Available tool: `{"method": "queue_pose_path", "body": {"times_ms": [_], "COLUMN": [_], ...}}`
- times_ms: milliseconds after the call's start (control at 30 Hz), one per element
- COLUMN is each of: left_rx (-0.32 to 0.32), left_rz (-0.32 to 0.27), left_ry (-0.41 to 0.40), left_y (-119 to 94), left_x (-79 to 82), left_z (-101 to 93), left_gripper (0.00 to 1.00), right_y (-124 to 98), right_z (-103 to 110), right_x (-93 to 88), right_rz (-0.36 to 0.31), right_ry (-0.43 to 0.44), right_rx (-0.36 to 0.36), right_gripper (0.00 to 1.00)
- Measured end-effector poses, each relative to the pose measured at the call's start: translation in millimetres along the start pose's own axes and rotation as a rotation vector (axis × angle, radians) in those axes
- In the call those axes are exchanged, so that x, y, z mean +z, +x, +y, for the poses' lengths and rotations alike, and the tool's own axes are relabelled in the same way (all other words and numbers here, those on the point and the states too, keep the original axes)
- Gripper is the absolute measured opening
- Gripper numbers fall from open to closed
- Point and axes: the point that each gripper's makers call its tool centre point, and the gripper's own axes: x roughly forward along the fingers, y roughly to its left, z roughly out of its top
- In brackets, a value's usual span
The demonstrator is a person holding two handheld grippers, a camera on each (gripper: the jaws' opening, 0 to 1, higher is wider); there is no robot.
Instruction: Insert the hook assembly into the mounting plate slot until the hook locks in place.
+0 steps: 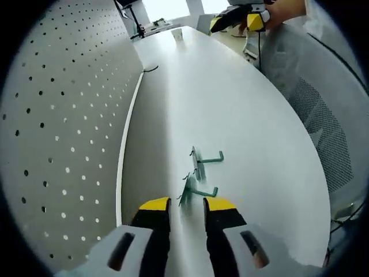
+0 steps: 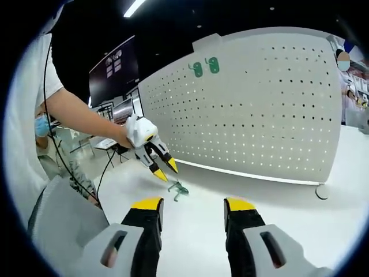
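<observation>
In my left gripper view, my left gripper point(image 1: 187, 206) sits low over the white table point(image 1: 248, 115) with its yellow-tipped jaws apart and nothing between them. Just ahead of the tips lies the nearer green hook point(image 1: 195, 190), flat on the table, and just beyond it the farther green hook point(image 1: 203, 160); the 2 lie close together, near the foot of the white pegboard point(image 1: 63, 133) that stands along the table's edge. Far up the table I see my right gripper point(image 1: 241, 19) at the top of that view.

In my right gripper view, the right gripper point(image 2: 193, 205) is released too, jaws wide and empty above the table. Past them the 2 hooks show as 1 small green cluster point(image 2: 177, 189) on the tabletop, with the left gripper's tips right above it, not touching as far as I can tell. High on the pegboard hang 2 green mounting plates point(image 2: 204, 67), side by side, well apart from the hooks.
</observation>
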Motion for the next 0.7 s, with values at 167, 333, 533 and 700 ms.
{"method": "queue_pose_path", "body": {"times_ms": [167, 333, 533, 700], "left_rx": [-0.011, -0.021, -0.031, -0.031], "left_rz": [0.004, 0.020, 0.026, 0.035], "left_ry": [0.000, -0.012, -0.012, -0.022], "left_y": [6.3, 11.4, 15.4, 19.2], "left_x": [0.8, -2.9, -4.0, -4.6], "left_z": [0.7, -0.1, -0.6, -1.7], "left_gripper": [0.19, 0.17, 0.15, 0.12], "right_y": [-0.6, -0.8, -1.4, -2.0], "right_z": [-1.3, -1.3, -3.2, -4.2], "right_x": [-0.4, -0.3, -0.7, -0.8], "right_rz": [-0.001, -0.001, 0.000, -0.001], "right_ry": [0.003, 0.006, 0.012, 0.015], "right_rx": [-0.004, -0.006, -0.009, -0.013], "right_gripper": [0.39, 0.39, 0.38, 0.38]}}
